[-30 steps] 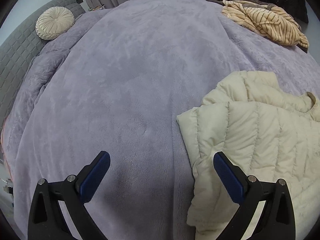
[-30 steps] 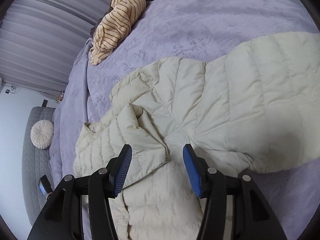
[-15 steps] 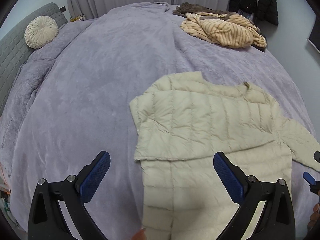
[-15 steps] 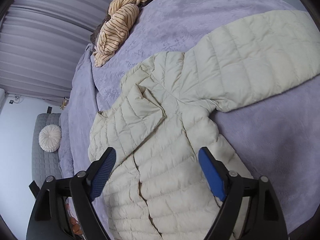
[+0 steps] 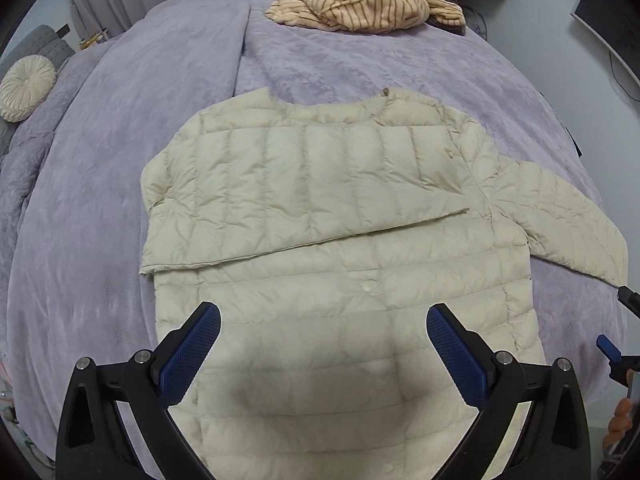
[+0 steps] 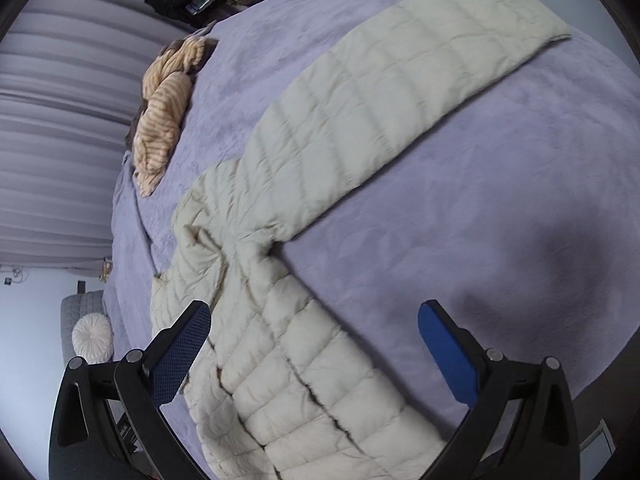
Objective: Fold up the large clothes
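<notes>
**Both claws spread above the jacket**

The cream puffer jacket (image 5: 320,208) lies flat on the purple blanket (image 5: 120,160), one sleeve folded across its chest. The left gripper (image 5: 323,350) hangs wide apart over its lower half, empty; the right gripper (image 6: 314,346) (jaws just opened, holding nothing) straddles its side, bare blanket all round

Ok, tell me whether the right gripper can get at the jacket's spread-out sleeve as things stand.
Probably yes. The right gripper is open and empty, its jaws just opened wide. The sleeve lies flat on the purple blanket with nothing on top of it or in between.
</notes>
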Available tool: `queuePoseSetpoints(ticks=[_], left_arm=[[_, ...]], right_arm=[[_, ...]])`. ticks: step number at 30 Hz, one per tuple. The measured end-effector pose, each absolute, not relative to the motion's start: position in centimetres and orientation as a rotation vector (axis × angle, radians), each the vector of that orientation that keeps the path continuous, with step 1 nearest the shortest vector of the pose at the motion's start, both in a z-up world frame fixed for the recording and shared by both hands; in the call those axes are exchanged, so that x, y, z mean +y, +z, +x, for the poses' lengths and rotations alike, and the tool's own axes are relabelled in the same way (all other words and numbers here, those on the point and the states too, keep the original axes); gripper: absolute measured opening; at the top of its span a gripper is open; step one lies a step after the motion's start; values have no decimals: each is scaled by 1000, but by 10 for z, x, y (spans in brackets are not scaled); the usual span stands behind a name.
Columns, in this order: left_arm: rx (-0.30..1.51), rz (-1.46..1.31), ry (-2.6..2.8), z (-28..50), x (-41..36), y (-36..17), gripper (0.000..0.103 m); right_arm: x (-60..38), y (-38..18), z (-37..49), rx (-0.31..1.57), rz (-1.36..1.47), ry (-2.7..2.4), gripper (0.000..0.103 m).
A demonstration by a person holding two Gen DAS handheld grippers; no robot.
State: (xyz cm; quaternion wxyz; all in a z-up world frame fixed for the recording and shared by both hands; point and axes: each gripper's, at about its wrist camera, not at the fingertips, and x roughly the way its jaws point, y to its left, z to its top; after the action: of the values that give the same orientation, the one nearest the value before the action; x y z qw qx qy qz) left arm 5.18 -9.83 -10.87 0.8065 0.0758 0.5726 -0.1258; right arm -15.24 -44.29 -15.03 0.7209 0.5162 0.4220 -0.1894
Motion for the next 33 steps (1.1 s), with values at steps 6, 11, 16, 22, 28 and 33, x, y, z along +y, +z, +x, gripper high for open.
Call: queuePoseSetpoints(ticks=[6, 11, 16, 22, 28, 33], left_arm=[[1252, 176, -295, 51, -157, -125, 103], [1254, 194, -302, 51, -202, -136, 103], [1247, 221, -302, 54, -235, -145, 103], [1211, 236, -262, 61, -261, -149, 103], [1167, 221, -208, 80, -289, -154, 103], [1140, 312, -189, 85, -318, -175, 103]], right_arm=[[-514, -174, -185, 851, 1253, -534, 103], [-574, -195, -188, 749, 1359, -553, 103], [-612, -217, -179, 694, 1434, -543, 103], [-631, -215, -163, 609, 1443, -512, 100], [-640, -222, -166, 587, 1531, -493, 18], [-644, -208, -157, 529, 1516, -369, 8]])
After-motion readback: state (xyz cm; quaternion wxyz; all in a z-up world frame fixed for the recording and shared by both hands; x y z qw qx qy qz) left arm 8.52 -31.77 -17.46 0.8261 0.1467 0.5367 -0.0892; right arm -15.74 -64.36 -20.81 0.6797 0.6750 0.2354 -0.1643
